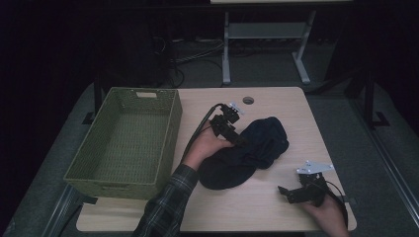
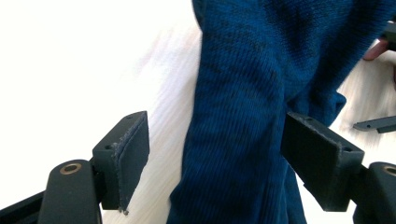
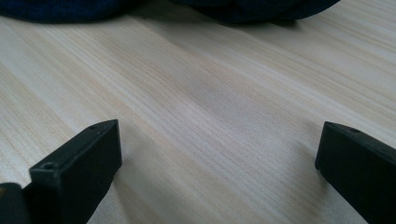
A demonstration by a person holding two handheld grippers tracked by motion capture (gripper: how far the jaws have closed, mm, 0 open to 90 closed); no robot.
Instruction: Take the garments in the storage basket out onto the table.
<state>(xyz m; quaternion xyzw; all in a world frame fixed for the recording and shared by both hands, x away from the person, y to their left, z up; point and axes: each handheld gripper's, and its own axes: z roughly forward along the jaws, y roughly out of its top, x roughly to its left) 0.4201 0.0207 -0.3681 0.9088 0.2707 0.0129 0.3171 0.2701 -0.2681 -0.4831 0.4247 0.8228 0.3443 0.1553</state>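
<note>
A dark blue knitted garment [image 1: 247,148] lies crumpled at the middle of the light wooden table [image 1: 296,113]. My left gripper [image 1: 240,140] is at its left edge, held by a hand in a plaid sleeve. In the left gripper view a fold of the blue knit [image 2: 243,93] runs up between the wide jaws of the left gripper [image 2: 217,126]. The left pad [image 2: 133,154] stands clear of the cloth, so the gripper is open. My right gripper [image 1: 284,191] rests near the table's front right, open over bare wood [image 3: 219,135], with the garment's edge [image 3: 233,9] beyond it.
A green woven basket [image 1: 170,143], nothing in it, stands on the table's left side next to the left hand. A round cable hole [image 1: 248,100] sits near the far edge. Behind the table are desk legs and cables on the floor.
</note>
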